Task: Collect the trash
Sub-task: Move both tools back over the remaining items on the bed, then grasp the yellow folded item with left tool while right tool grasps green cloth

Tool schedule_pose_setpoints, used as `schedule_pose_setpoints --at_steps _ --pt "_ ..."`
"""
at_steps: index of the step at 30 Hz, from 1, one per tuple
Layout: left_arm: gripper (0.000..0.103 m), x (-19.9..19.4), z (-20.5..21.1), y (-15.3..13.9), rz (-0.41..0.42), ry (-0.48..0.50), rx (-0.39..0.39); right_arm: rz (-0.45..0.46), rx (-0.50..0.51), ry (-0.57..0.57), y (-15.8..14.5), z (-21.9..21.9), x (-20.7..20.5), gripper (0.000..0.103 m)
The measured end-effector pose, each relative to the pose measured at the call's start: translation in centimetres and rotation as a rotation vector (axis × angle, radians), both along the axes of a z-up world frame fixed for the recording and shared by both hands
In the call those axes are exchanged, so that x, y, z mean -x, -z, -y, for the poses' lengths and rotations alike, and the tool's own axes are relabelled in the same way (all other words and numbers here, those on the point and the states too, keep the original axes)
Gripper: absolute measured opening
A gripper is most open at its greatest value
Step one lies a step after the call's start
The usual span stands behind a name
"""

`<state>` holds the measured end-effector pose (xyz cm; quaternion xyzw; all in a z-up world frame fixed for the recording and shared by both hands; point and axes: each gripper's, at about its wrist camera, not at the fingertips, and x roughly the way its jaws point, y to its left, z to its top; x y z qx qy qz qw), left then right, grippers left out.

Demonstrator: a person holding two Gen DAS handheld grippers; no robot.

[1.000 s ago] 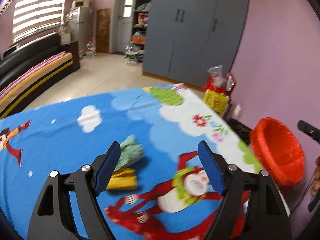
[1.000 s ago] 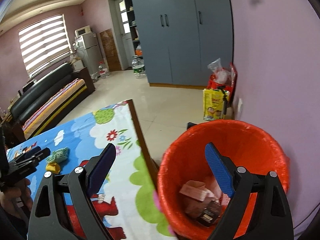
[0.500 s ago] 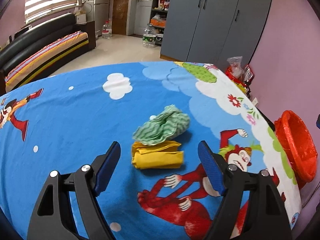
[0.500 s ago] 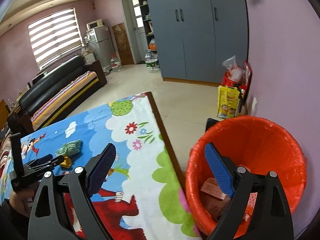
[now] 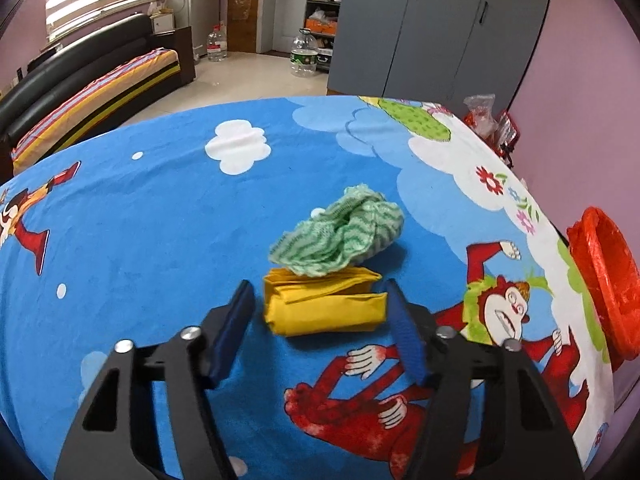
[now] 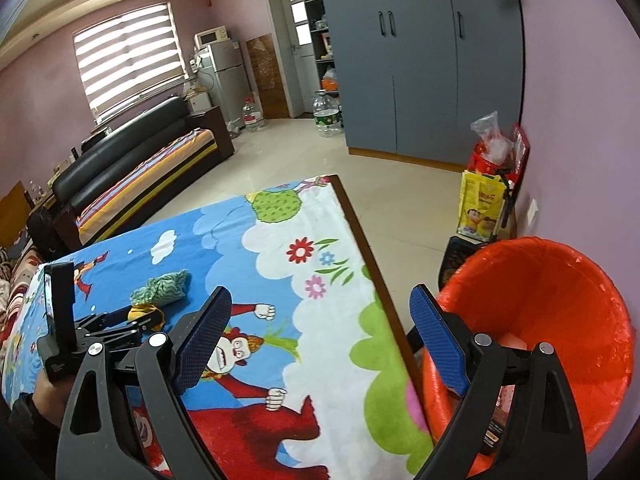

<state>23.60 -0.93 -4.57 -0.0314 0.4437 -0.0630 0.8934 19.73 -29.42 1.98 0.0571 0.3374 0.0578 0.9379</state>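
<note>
Two scraps lie on the cartoon tablecloth [image 5: 160, 220]: the left gripper [image 5: 320, 312] is closing around the yellow packet [image 5: 324, 308], pads not yet pressing, and may snag the green cloth [image 5: 340, 236] overlapping it; right gripper [image 6: 320, 340] spread, empty, beside the red bin [image 6: 560, 320]

folded yellow wrapper [image 5: 326, 308] beside crumpled green cloth [image 5: 340, 236]

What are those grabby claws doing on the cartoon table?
A person is picking up trash. The left gripper is closing around a folded yellow wrapper that lies beside a crumpled green cloth on the table. The right gripper waits open near the red trash bin.
</note>
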Motion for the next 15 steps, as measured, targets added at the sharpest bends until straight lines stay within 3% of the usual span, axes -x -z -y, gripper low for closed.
schedule_pose_setpoints --at_steps 8,15 --pt "0.057 1.0 -1.6 -0.7 0.014 -0.008 0.029 -0.018 0.011 -0.066 0.5 -3.5 -1.5 0.085" --pt "0.057 2.4 -5.0 -2.1 0.043 -0.069 0.054 -0.039 0.030 -0.157 1.4 -9.1 -3.6 0.085"
